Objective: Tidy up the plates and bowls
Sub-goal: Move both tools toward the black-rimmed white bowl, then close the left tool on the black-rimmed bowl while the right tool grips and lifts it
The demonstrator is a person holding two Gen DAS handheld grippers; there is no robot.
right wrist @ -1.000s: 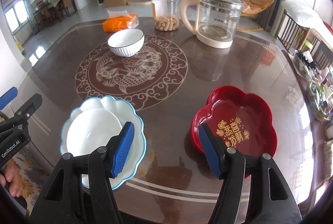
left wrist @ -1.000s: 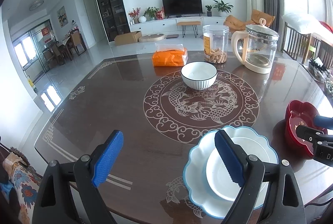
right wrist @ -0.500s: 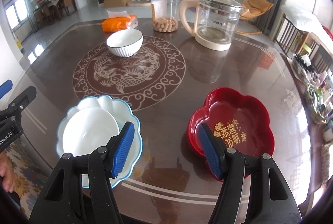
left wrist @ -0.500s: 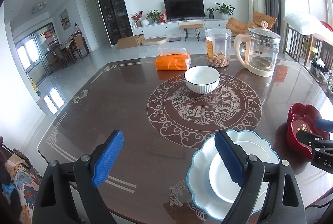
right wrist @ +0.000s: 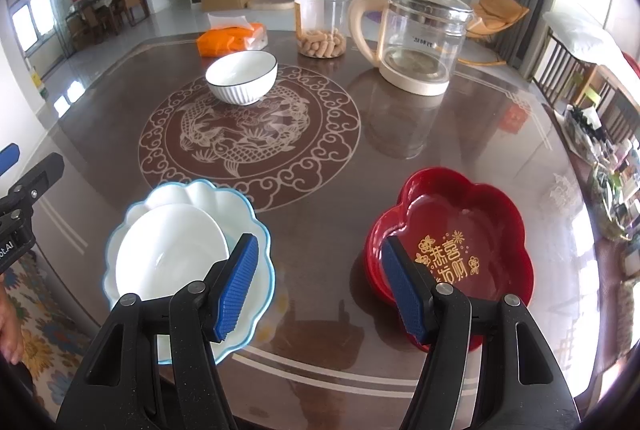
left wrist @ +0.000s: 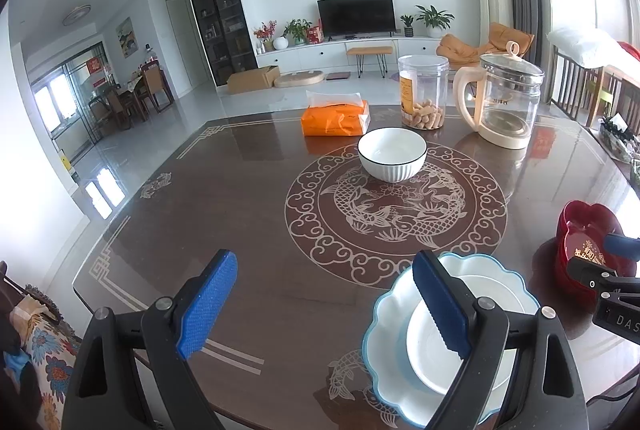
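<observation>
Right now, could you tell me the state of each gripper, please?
Left gripper: open, holding nothing, above the table's near edge.
Right gripper: open, holding nothing, between the white plates and the red dish.

The table (right wrist: 400, 134) is dark brown and glossy, inlaid with a pale fish medallion (right wrist: 248, 134) ringed by cloud scrolls. The scalloped plate (right wrist: 256, 226) is white with a light-blue rim, and on it lies a plain white plate (right wrist: 168, 254). The ribbed bowl (right wrist: 241, 76) is white, rimmed in black. The flower-shaped dish (right wrist: 452, 230) is red with gold characters. The tissue pack (left wrist: 335, 120) is orange. Both grippers' pads (right wrist: 237, 286) are blue on black.
</observation>
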